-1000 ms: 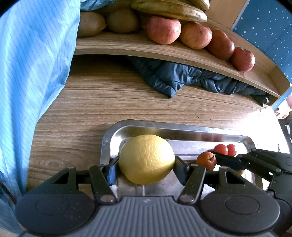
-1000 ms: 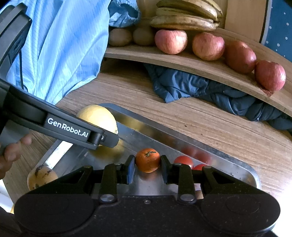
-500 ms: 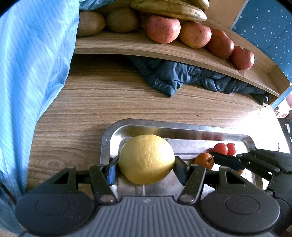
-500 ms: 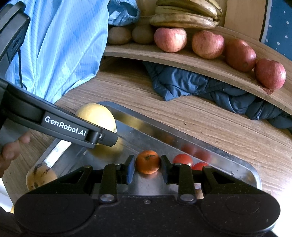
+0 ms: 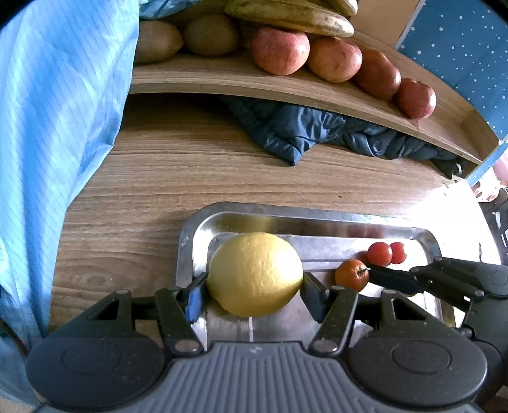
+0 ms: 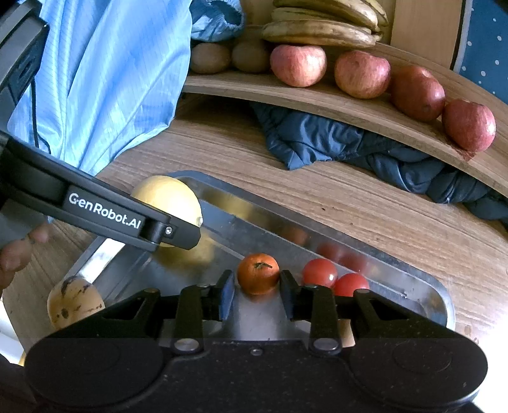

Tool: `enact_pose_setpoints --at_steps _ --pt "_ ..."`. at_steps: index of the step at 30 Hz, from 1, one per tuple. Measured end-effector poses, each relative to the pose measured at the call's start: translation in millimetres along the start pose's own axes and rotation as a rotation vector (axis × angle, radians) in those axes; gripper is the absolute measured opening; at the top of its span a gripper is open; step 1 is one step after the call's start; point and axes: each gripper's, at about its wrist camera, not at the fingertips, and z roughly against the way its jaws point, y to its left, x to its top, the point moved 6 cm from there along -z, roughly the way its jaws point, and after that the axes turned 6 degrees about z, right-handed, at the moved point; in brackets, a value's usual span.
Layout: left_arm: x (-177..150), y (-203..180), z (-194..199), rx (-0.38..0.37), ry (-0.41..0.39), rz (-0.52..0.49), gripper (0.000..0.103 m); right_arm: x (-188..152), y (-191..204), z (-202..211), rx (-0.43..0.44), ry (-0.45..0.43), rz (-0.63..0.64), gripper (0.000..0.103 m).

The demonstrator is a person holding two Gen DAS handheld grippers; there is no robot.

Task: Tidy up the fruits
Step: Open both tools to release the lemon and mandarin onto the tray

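Note:
A metal tray (image 5: pixel 317 219) lies on the wooden table. My left gripper (image 5: pixel 254 290) is shut on a large yellow lemon (image 5: pixel 255 273) at the tray's left end; the lemon also shows in the right wrist view (image 6: pixel 171 197). My right gripper (image 6: pixel 257 286) is shut on a small orange tangerine (image 6: pixel 258 273), also seen in the left wrist view (image 5: pixel 352 274). Two red cherry tomatoes (image 6: pixel 319 273) lie on the tray just right of the tangerine. A spotted yellow fruit (image 6: pixel 74 305) lies at the tray's near left.
A curved wooden shelf (image 5: pixel 285 87) at the back carries several red apples (image 5: pixel 281 50), kiwis (image 5: pixel 211 35) and bananas (image 5: pixel 289 14). A dark blue cloth (image 5: pixel 301 130) lies bunched under it. A light blue garment (image 5: pixel 54 127) hangs on the left.
The tangerine has shifted slightly away within the right gripper's fingers and both views have crept a little lower. The left gripper keeps its hold on the lemon.

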Motion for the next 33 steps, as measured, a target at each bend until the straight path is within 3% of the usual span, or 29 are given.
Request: enact_pose_setpoints --at_steps 6,16,25,33 --pt "-3 2 5 -0.004 0.004 -0.004 0.068 -1 1 3 -0.009 -0.003 -0.006 0.037" --pt "0 1 18 -0.021 -0.008 -0.018 0.082 0 1 12 -0.041 -0.017 -0.019 0.05" --pt "2 2 24 -0.03 -0.019 -0.035 0.085 1 -3 23 -0.083 -0.035 -0.048 0.059" --pt "4 0 28 -0.046 -0.028 -0.064 0.089 0 -7 32 -0.133 -0.051 -0.079 0.074"
